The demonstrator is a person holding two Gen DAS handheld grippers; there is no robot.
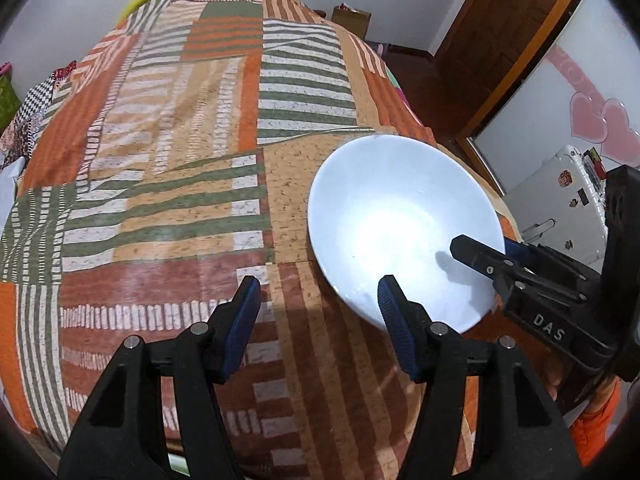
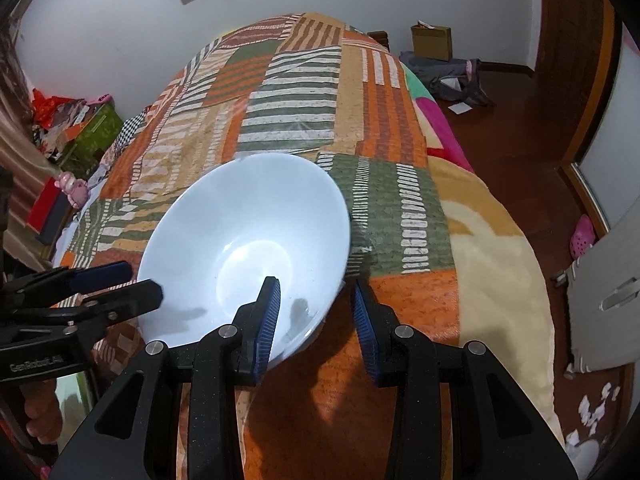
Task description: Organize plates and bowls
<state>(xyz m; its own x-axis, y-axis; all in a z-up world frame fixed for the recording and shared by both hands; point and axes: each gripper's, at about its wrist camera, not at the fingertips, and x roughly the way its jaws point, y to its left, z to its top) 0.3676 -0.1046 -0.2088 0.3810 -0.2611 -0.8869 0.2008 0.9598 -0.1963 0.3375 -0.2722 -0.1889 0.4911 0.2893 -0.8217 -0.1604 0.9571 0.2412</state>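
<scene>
- The bed [image 1: 160, 160], under a patchwork cover of orange, green and white stripes, fills both views.
- A fleece blanket [image 2: 492, 264] shows at the cover's right edge in the right wrist view.
- The white bowl [image 2: 248, 252] sits tilted over the bed's near right part, its open side towards the cameras.
- The right gripper [image 2: 316, 320] straddles the bowl's near rim, one finger inside and one outside. The jaws are narrow; whether the pads actually press the rim I cannot tell.
- The left gripper [image 1: 320, 320] hangs over the cover just left of the bowl, jaws moderately wide with nothing between them.
</scene>
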